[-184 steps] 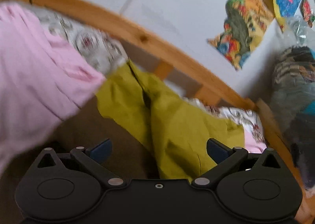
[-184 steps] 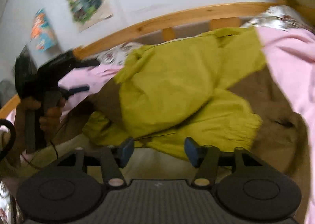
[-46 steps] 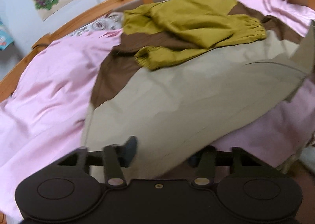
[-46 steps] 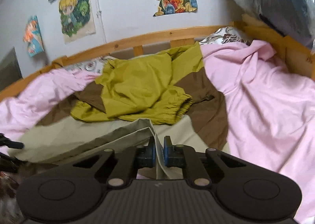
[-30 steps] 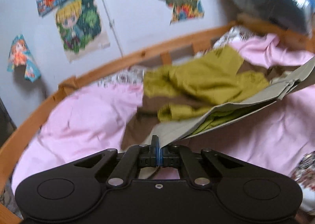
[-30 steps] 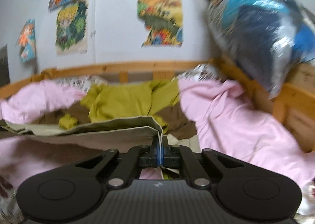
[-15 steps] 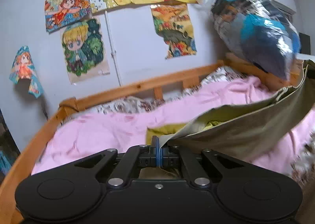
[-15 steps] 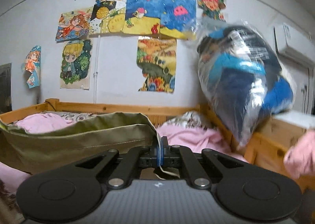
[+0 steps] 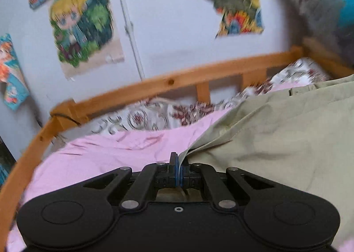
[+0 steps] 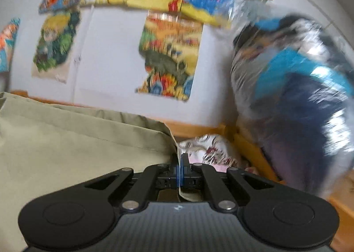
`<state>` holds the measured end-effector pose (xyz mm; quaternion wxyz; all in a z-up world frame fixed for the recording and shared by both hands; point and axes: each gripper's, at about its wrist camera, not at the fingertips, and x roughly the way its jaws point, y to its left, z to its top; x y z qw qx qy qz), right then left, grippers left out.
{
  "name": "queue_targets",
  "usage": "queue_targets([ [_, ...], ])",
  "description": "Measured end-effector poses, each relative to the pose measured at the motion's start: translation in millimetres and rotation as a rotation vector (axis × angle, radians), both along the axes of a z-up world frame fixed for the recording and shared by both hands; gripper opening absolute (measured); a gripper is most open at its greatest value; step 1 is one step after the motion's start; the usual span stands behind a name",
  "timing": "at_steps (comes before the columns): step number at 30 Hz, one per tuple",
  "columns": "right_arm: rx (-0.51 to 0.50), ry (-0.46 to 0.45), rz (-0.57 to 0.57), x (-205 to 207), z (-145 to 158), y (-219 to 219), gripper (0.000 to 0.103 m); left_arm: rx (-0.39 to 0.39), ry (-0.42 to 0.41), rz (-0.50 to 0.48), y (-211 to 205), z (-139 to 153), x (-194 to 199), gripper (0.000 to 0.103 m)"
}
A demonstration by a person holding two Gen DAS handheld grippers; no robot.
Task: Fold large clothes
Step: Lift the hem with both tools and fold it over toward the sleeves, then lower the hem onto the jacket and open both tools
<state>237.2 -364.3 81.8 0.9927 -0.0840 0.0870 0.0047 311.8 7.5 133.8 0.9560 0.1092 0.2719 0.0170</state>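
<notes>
Posters blurred, khaki garment cut off

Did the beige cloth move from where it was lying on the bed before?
Yes. The beige cloth went up: it lay flat on the pink sheet before, and now both shut grippers hold it stretched up as high as the wooden rail.

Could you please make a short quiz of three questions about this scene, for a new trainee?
1. True or false: both grippers are shut on the khaki garment.
2. What colour is the bedsheet under it?
3. The wooden bed rail stands: A) against the wall, B) on the floor.

Key: 1 true: left gripper and right gripper each pinch an edge. 2 pink. 3 A.
</notes>
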Motion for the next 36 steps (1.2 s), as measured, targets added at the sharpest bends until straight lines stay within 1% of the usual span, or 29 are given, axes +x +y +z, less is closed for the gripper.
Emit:
queue_targets([
  [2,-0.022,0.036,-0.004,34,-19,1,0.002,0.007,0.041,0.016,-4,-25,37,0.001],
  [4,-0.049,0.082,-0.004,67,-43,4,0.002,-0.001,0.100,0.028,-5,-56,73,0.001],
  [6,-0.063,0.137,-0.004,97,-67,8,0.002,-0.009,0.144,0.037,-4,-82,98,0.001],
  [8,-0.101,0.177,0.002,123,-92,13,0.002,-0.030,0.179,0.048,-2,-107,122,0.001],
  [11,-0.135,0.222,0.011,149,-122,16,0.002,-0.025,0.222,0.043,-1,-137,143,0.001],
  [13,-0.128,0.263,0.010,163,-141,16,0.002,-0.022,0.221,0.025,-2,-154,147,0.004],
  [14,-0.131,0.281,0.006,169,-151,18,0.005,-0.023,0.215,0.023,-2,-158,149,0.005],
  [15,-0.136,0.291,0.008,172,-158,19,0.010,-0.034,0.208,0.022,0,-160,148,0.006],
  [16,-0.142,0.295,0.005,173,-163,20,0.014,-0.049,0.199,0.023,2,-160,148,0.010],
  [17,-0.150,0.292,-0.005,173,-164,20,0.024,-0.068,0.195,0.025,6,-157,149,0.014],
  [18,-0.159,0.282,-0.016,173,-164,18,0.035,-0.104,0.188,0.024,14,-153,149,0.025],
  [19,-0.171,0.268,-0.026,172,-163,17,0.043,-0.143,0.175,0.020,22,-148,150,0.041],
  [20,-0.185,0.255,-0.038,173,-161,14,0.056,-0.175,0.162,0.022,28,-142,150,0.047],
  [21,-0.202,0.241,-0.052,173,-157,10,0.061,-0.208,0.137,0.039,38,-135,151,0.057],
  [22,-0.215,0.223,-0.058,174,-153,5,0.062,-0.232,0.112,0.067,49,-127,153,0.064],
  [24,-0.254,0.202,-0.084,174,-145,-5,0.063,-0.265,0.081,0.118,68,-116,159,0.070],
  [25,-0.269,0.198,-0.101,176,-142,-12,0.065,-0.277,0.065,0.147,78,-111,162,0.071],
  [26,-0.263,0.200,-0.105,178,-137,-20,0.071,-0.287,0.054,0.170,87,-107,164,0.072],
  [27,-0.244,0.202,-0.106,180,-132,-30,0.074,-0.300,0.045,0.192,96,-103,165,0.074],
  [28,-0.240,0.197,-0.127,182,-128,-37,0.074,-0.313,0.034,0.212,102,-100,165,0.080],
  [29,-0.253,0.184,-0.155,182,-123,-42,0.079,-0.324,0.023,0.229,106,-97,164,0.084],
  [30,-0.256,0.174,-0.168,182,-119,-46,0.084,-0.338,0.006,0.249,108,-95,160,0.091],
  [31,-0.252,0.165,-0.191,180,-113,-49,0.085,-0.350,-0.011,0.252,107,-93,154,0.095],
  [32,-0.248,0.155,-0.205,178,-108,-49,0.087,-0.354,-0.016,0.243,104,-93,150,0.096],
  [33,-0.250,0.146,-0.213,173,-102,-45,0.093,-0.347,-0.011,0.224,95,-93,145,0.097],
  [34,-0.245,0.146,-0.213,168,-97,-41,0.096,-0.332,-0.002,0.204,82,-94,139,0.098],
  [35,-0.227,0.148,-0.208,162,-90,-35,0.103,-0.320,0.004,0.185,68,-96,132,0.099],
  [36,-0.196,0.142,-0.196,153,-84,-26,0.103,-0.315,0.007,0.163,55,-97,124,0.100],
])
